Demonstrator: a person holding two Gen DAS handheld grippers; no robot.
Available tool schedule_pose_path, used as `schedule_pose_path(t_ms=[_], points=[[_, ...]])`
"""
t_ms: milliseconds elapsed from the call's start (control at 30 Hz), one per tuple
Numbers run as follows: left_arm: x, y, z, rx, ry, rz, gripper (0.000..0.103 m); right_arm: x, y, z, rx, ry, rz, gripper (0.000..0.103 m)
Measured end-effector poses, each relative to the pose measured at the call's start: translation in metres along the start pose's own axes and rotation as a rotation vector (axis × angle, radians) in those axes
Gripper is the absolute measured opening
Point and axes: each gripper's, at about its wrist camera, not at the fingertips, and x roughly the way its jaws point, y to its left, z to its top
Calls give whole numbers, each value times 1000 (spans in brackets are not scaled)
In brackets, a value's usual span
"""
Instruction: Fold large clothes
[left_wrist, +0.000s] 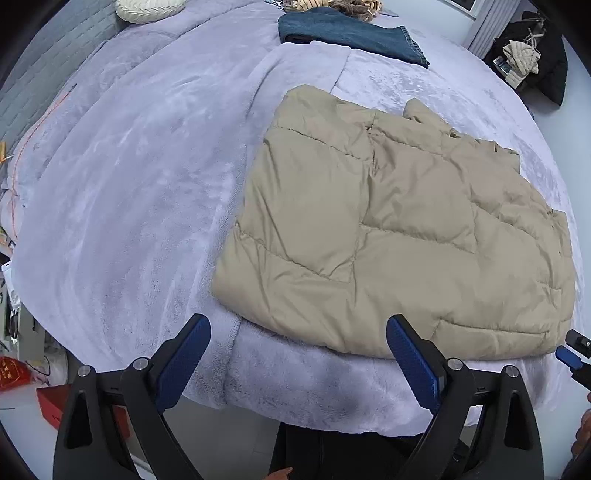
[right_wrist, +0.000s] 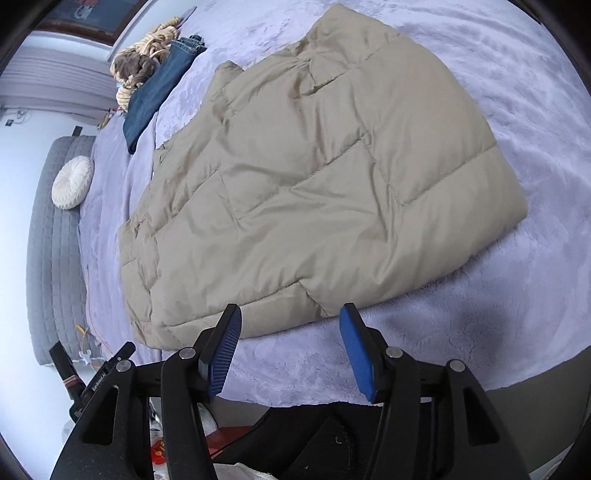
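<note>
My beige quilted puffer jacket (left_wrist: 399, 225) lies folded into a flat, roughly rectangular bundle near the front edge of the bed, on the lilac plush blanket (left_wrist: 129, 192), so I judge this garment's fold essentially done, with perhaps only a tidy-up or putting aside left. Both my left tongs (left_wrist: 299, 360) and right tongs (right_wrist: 290, 347) stand open just short of the jacket's near hem, gripping nothing. Folded blue jeans (left_wrist: 351, 35) and a round cream cushion (right_wrist: 72, 182) sit well apart, up the bed
</note>
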Motion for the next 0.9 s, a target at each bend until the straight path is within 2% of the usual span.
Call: schedule_pose_path(t_ms=[267,367,400,567,700,900], points=[[-3,-32,7,6,23,-5,97,-3,-2,21,-49,38,10,63],[-3,-38,10,16,36,-13,97,0,2,25,-70,55,15,72],[-3,-39,11,20,40,-17,97,2,4,27,-75,59,16,73],[6,-34,22,62,62,-27,97,11,22,31,-86,62,17,73],[15,-25,37,103,83,-52,97,23,42,35,-79,34,12,83],[30,-8,61,164,106,-93,97,43,78,29,-63,19,21,84]])
